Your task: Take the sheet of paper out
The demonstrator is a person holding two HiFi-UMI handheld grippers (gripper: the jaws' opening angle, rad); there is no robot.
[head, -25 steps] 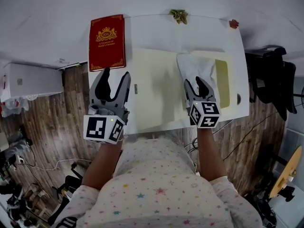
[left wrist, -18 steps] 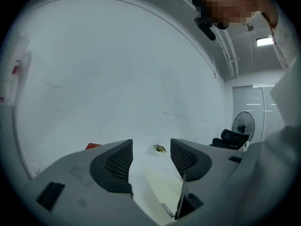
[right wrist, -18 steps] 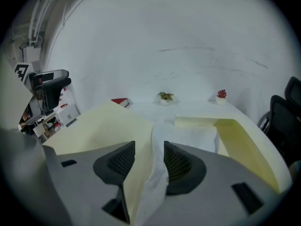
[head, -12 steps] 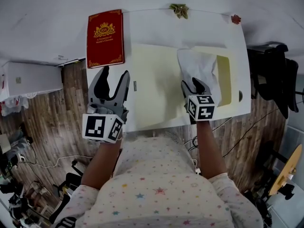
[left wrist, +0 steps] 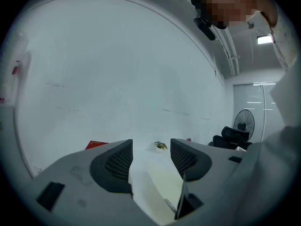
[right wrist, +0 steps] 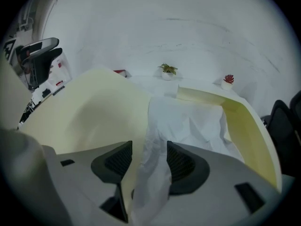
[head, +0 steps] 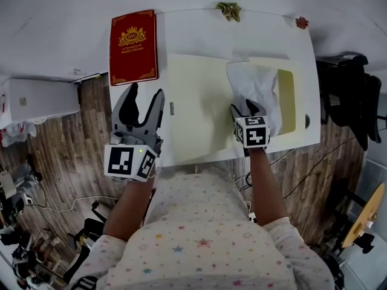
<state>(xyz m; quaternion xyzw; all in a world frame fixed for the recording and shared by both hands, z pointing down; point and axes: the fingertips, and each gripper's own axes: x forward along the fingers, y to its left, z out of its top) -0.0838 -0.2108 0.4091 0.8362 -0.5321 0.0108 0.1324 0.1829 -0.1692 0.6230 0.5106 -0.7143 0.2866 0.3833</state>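
Observation:
A crumpled white sheet of paper (head: 254, 86) (right wrist: 188, 121) lies on the right half of an open cream folder (head: 199, 101) (right wrist: 84, 112) on the white table (head: 193, 35). My right gripper (head: 247, 109) (right wrist: 149, 161) is open at the sheet's near edge. The bunched paper runs up between its jaws, and the pads stand apart on either side of it. Beyond the sheet the folder's right flap (head: 285, 101) (right wrist: 244, 121) curls upward. My left gripper (head: 145, 98) (left wrist: 151, 159) is open and empty over the table's left edge, beside the folder.
A red book (head: 133, 47) (left wrist: 96, 145) lies at the table's far left corner. A small plant (head: 228, 11) (right wrist: 167, 69) and a red flower (head: 301, 22) (right wrist: 228, 78) stand along the far edge by the wall. A black chair (head: 347, 95) is to the right.
My right gripper has moved forward onto the near edge of the sheet, so the paper now sits between its jaws. The left gripper has stayed where it was.

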